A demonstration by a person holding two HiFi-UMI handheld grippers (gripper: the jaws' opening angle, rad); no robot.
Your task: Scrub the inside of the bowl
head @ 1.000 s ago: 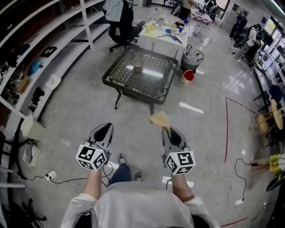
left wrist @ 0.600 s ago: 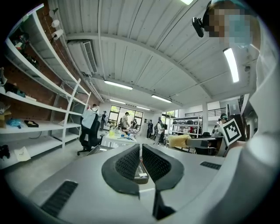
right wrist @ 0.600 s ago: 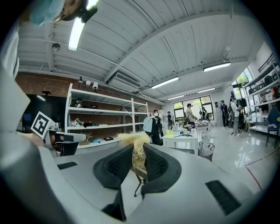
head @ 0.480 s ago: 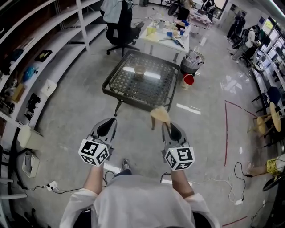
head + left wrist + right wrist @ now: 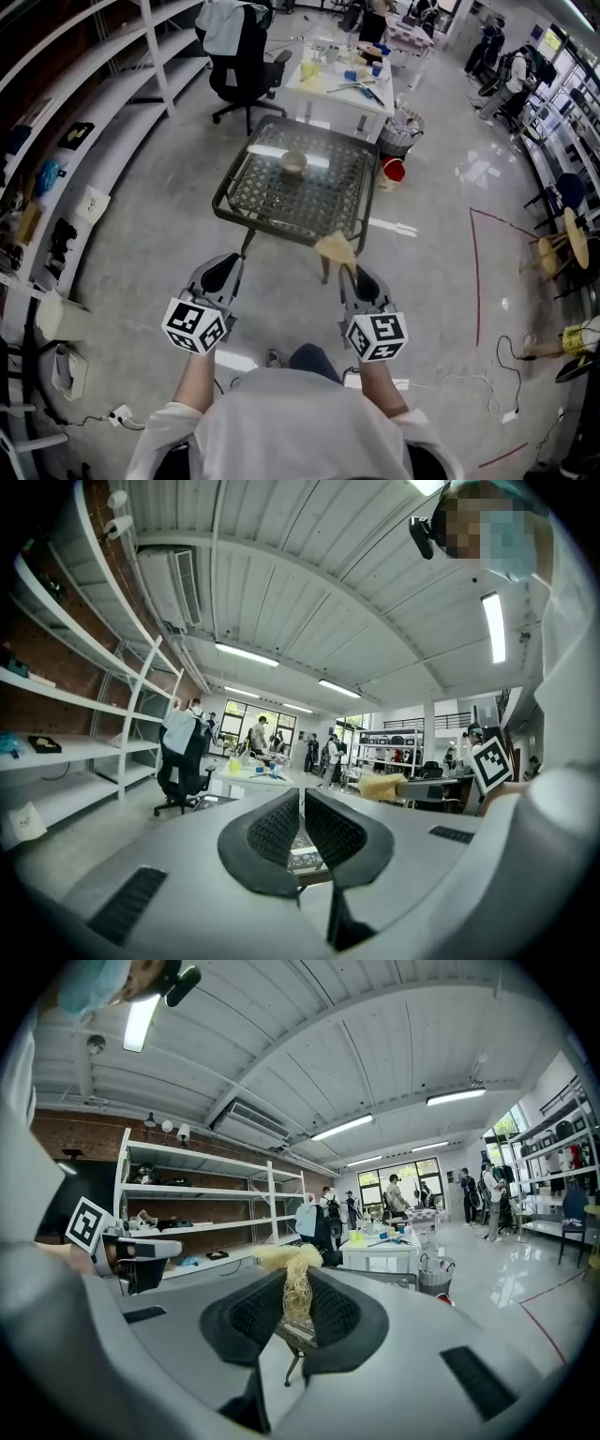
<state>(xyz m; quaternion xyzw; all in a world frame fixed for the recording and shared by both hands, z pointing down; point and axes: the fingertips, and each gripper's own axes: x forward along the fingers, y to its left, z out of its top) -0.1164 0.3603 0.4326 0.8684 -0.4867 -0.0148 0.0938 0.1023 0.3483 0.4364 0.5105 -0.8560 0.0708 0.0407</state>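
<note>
Head view and the two gripper views, with the low mesh table (image 5: 272,225) as landmark. The person stands on the near side of the table, short of its front rim. The left forearm (image 5: 192,389) and right forearm (image 5: 382,389) reach forward side by side, and both tools are aimed roughly level toward the table.

The left gripper (image 5: 223,267) is short of the table's near-left corner. Its jaws are pressed almost together with only a thin slit between the ribbed pads, and nothing is between them.

The right gripper (image 5: 354,274) is short of the table's near-right corner. Its jaws pinch the thin stem of a straw-coloured fibre scrubber (image 5: 286,1274), and the bushy head stands above the jaw tips and overlaps the table's front rim in the head view.

The bowl (image 5: 294,162) rests upright on the tabletop, toward its far side and near the middle, well apart from both grippers.

Beyond the table's far-right corner is a red bucket (image 5: 396,170), and farther beyond are a white desk (image 5: 323,89) and a black office chair (image 5: 242,61).
</note>
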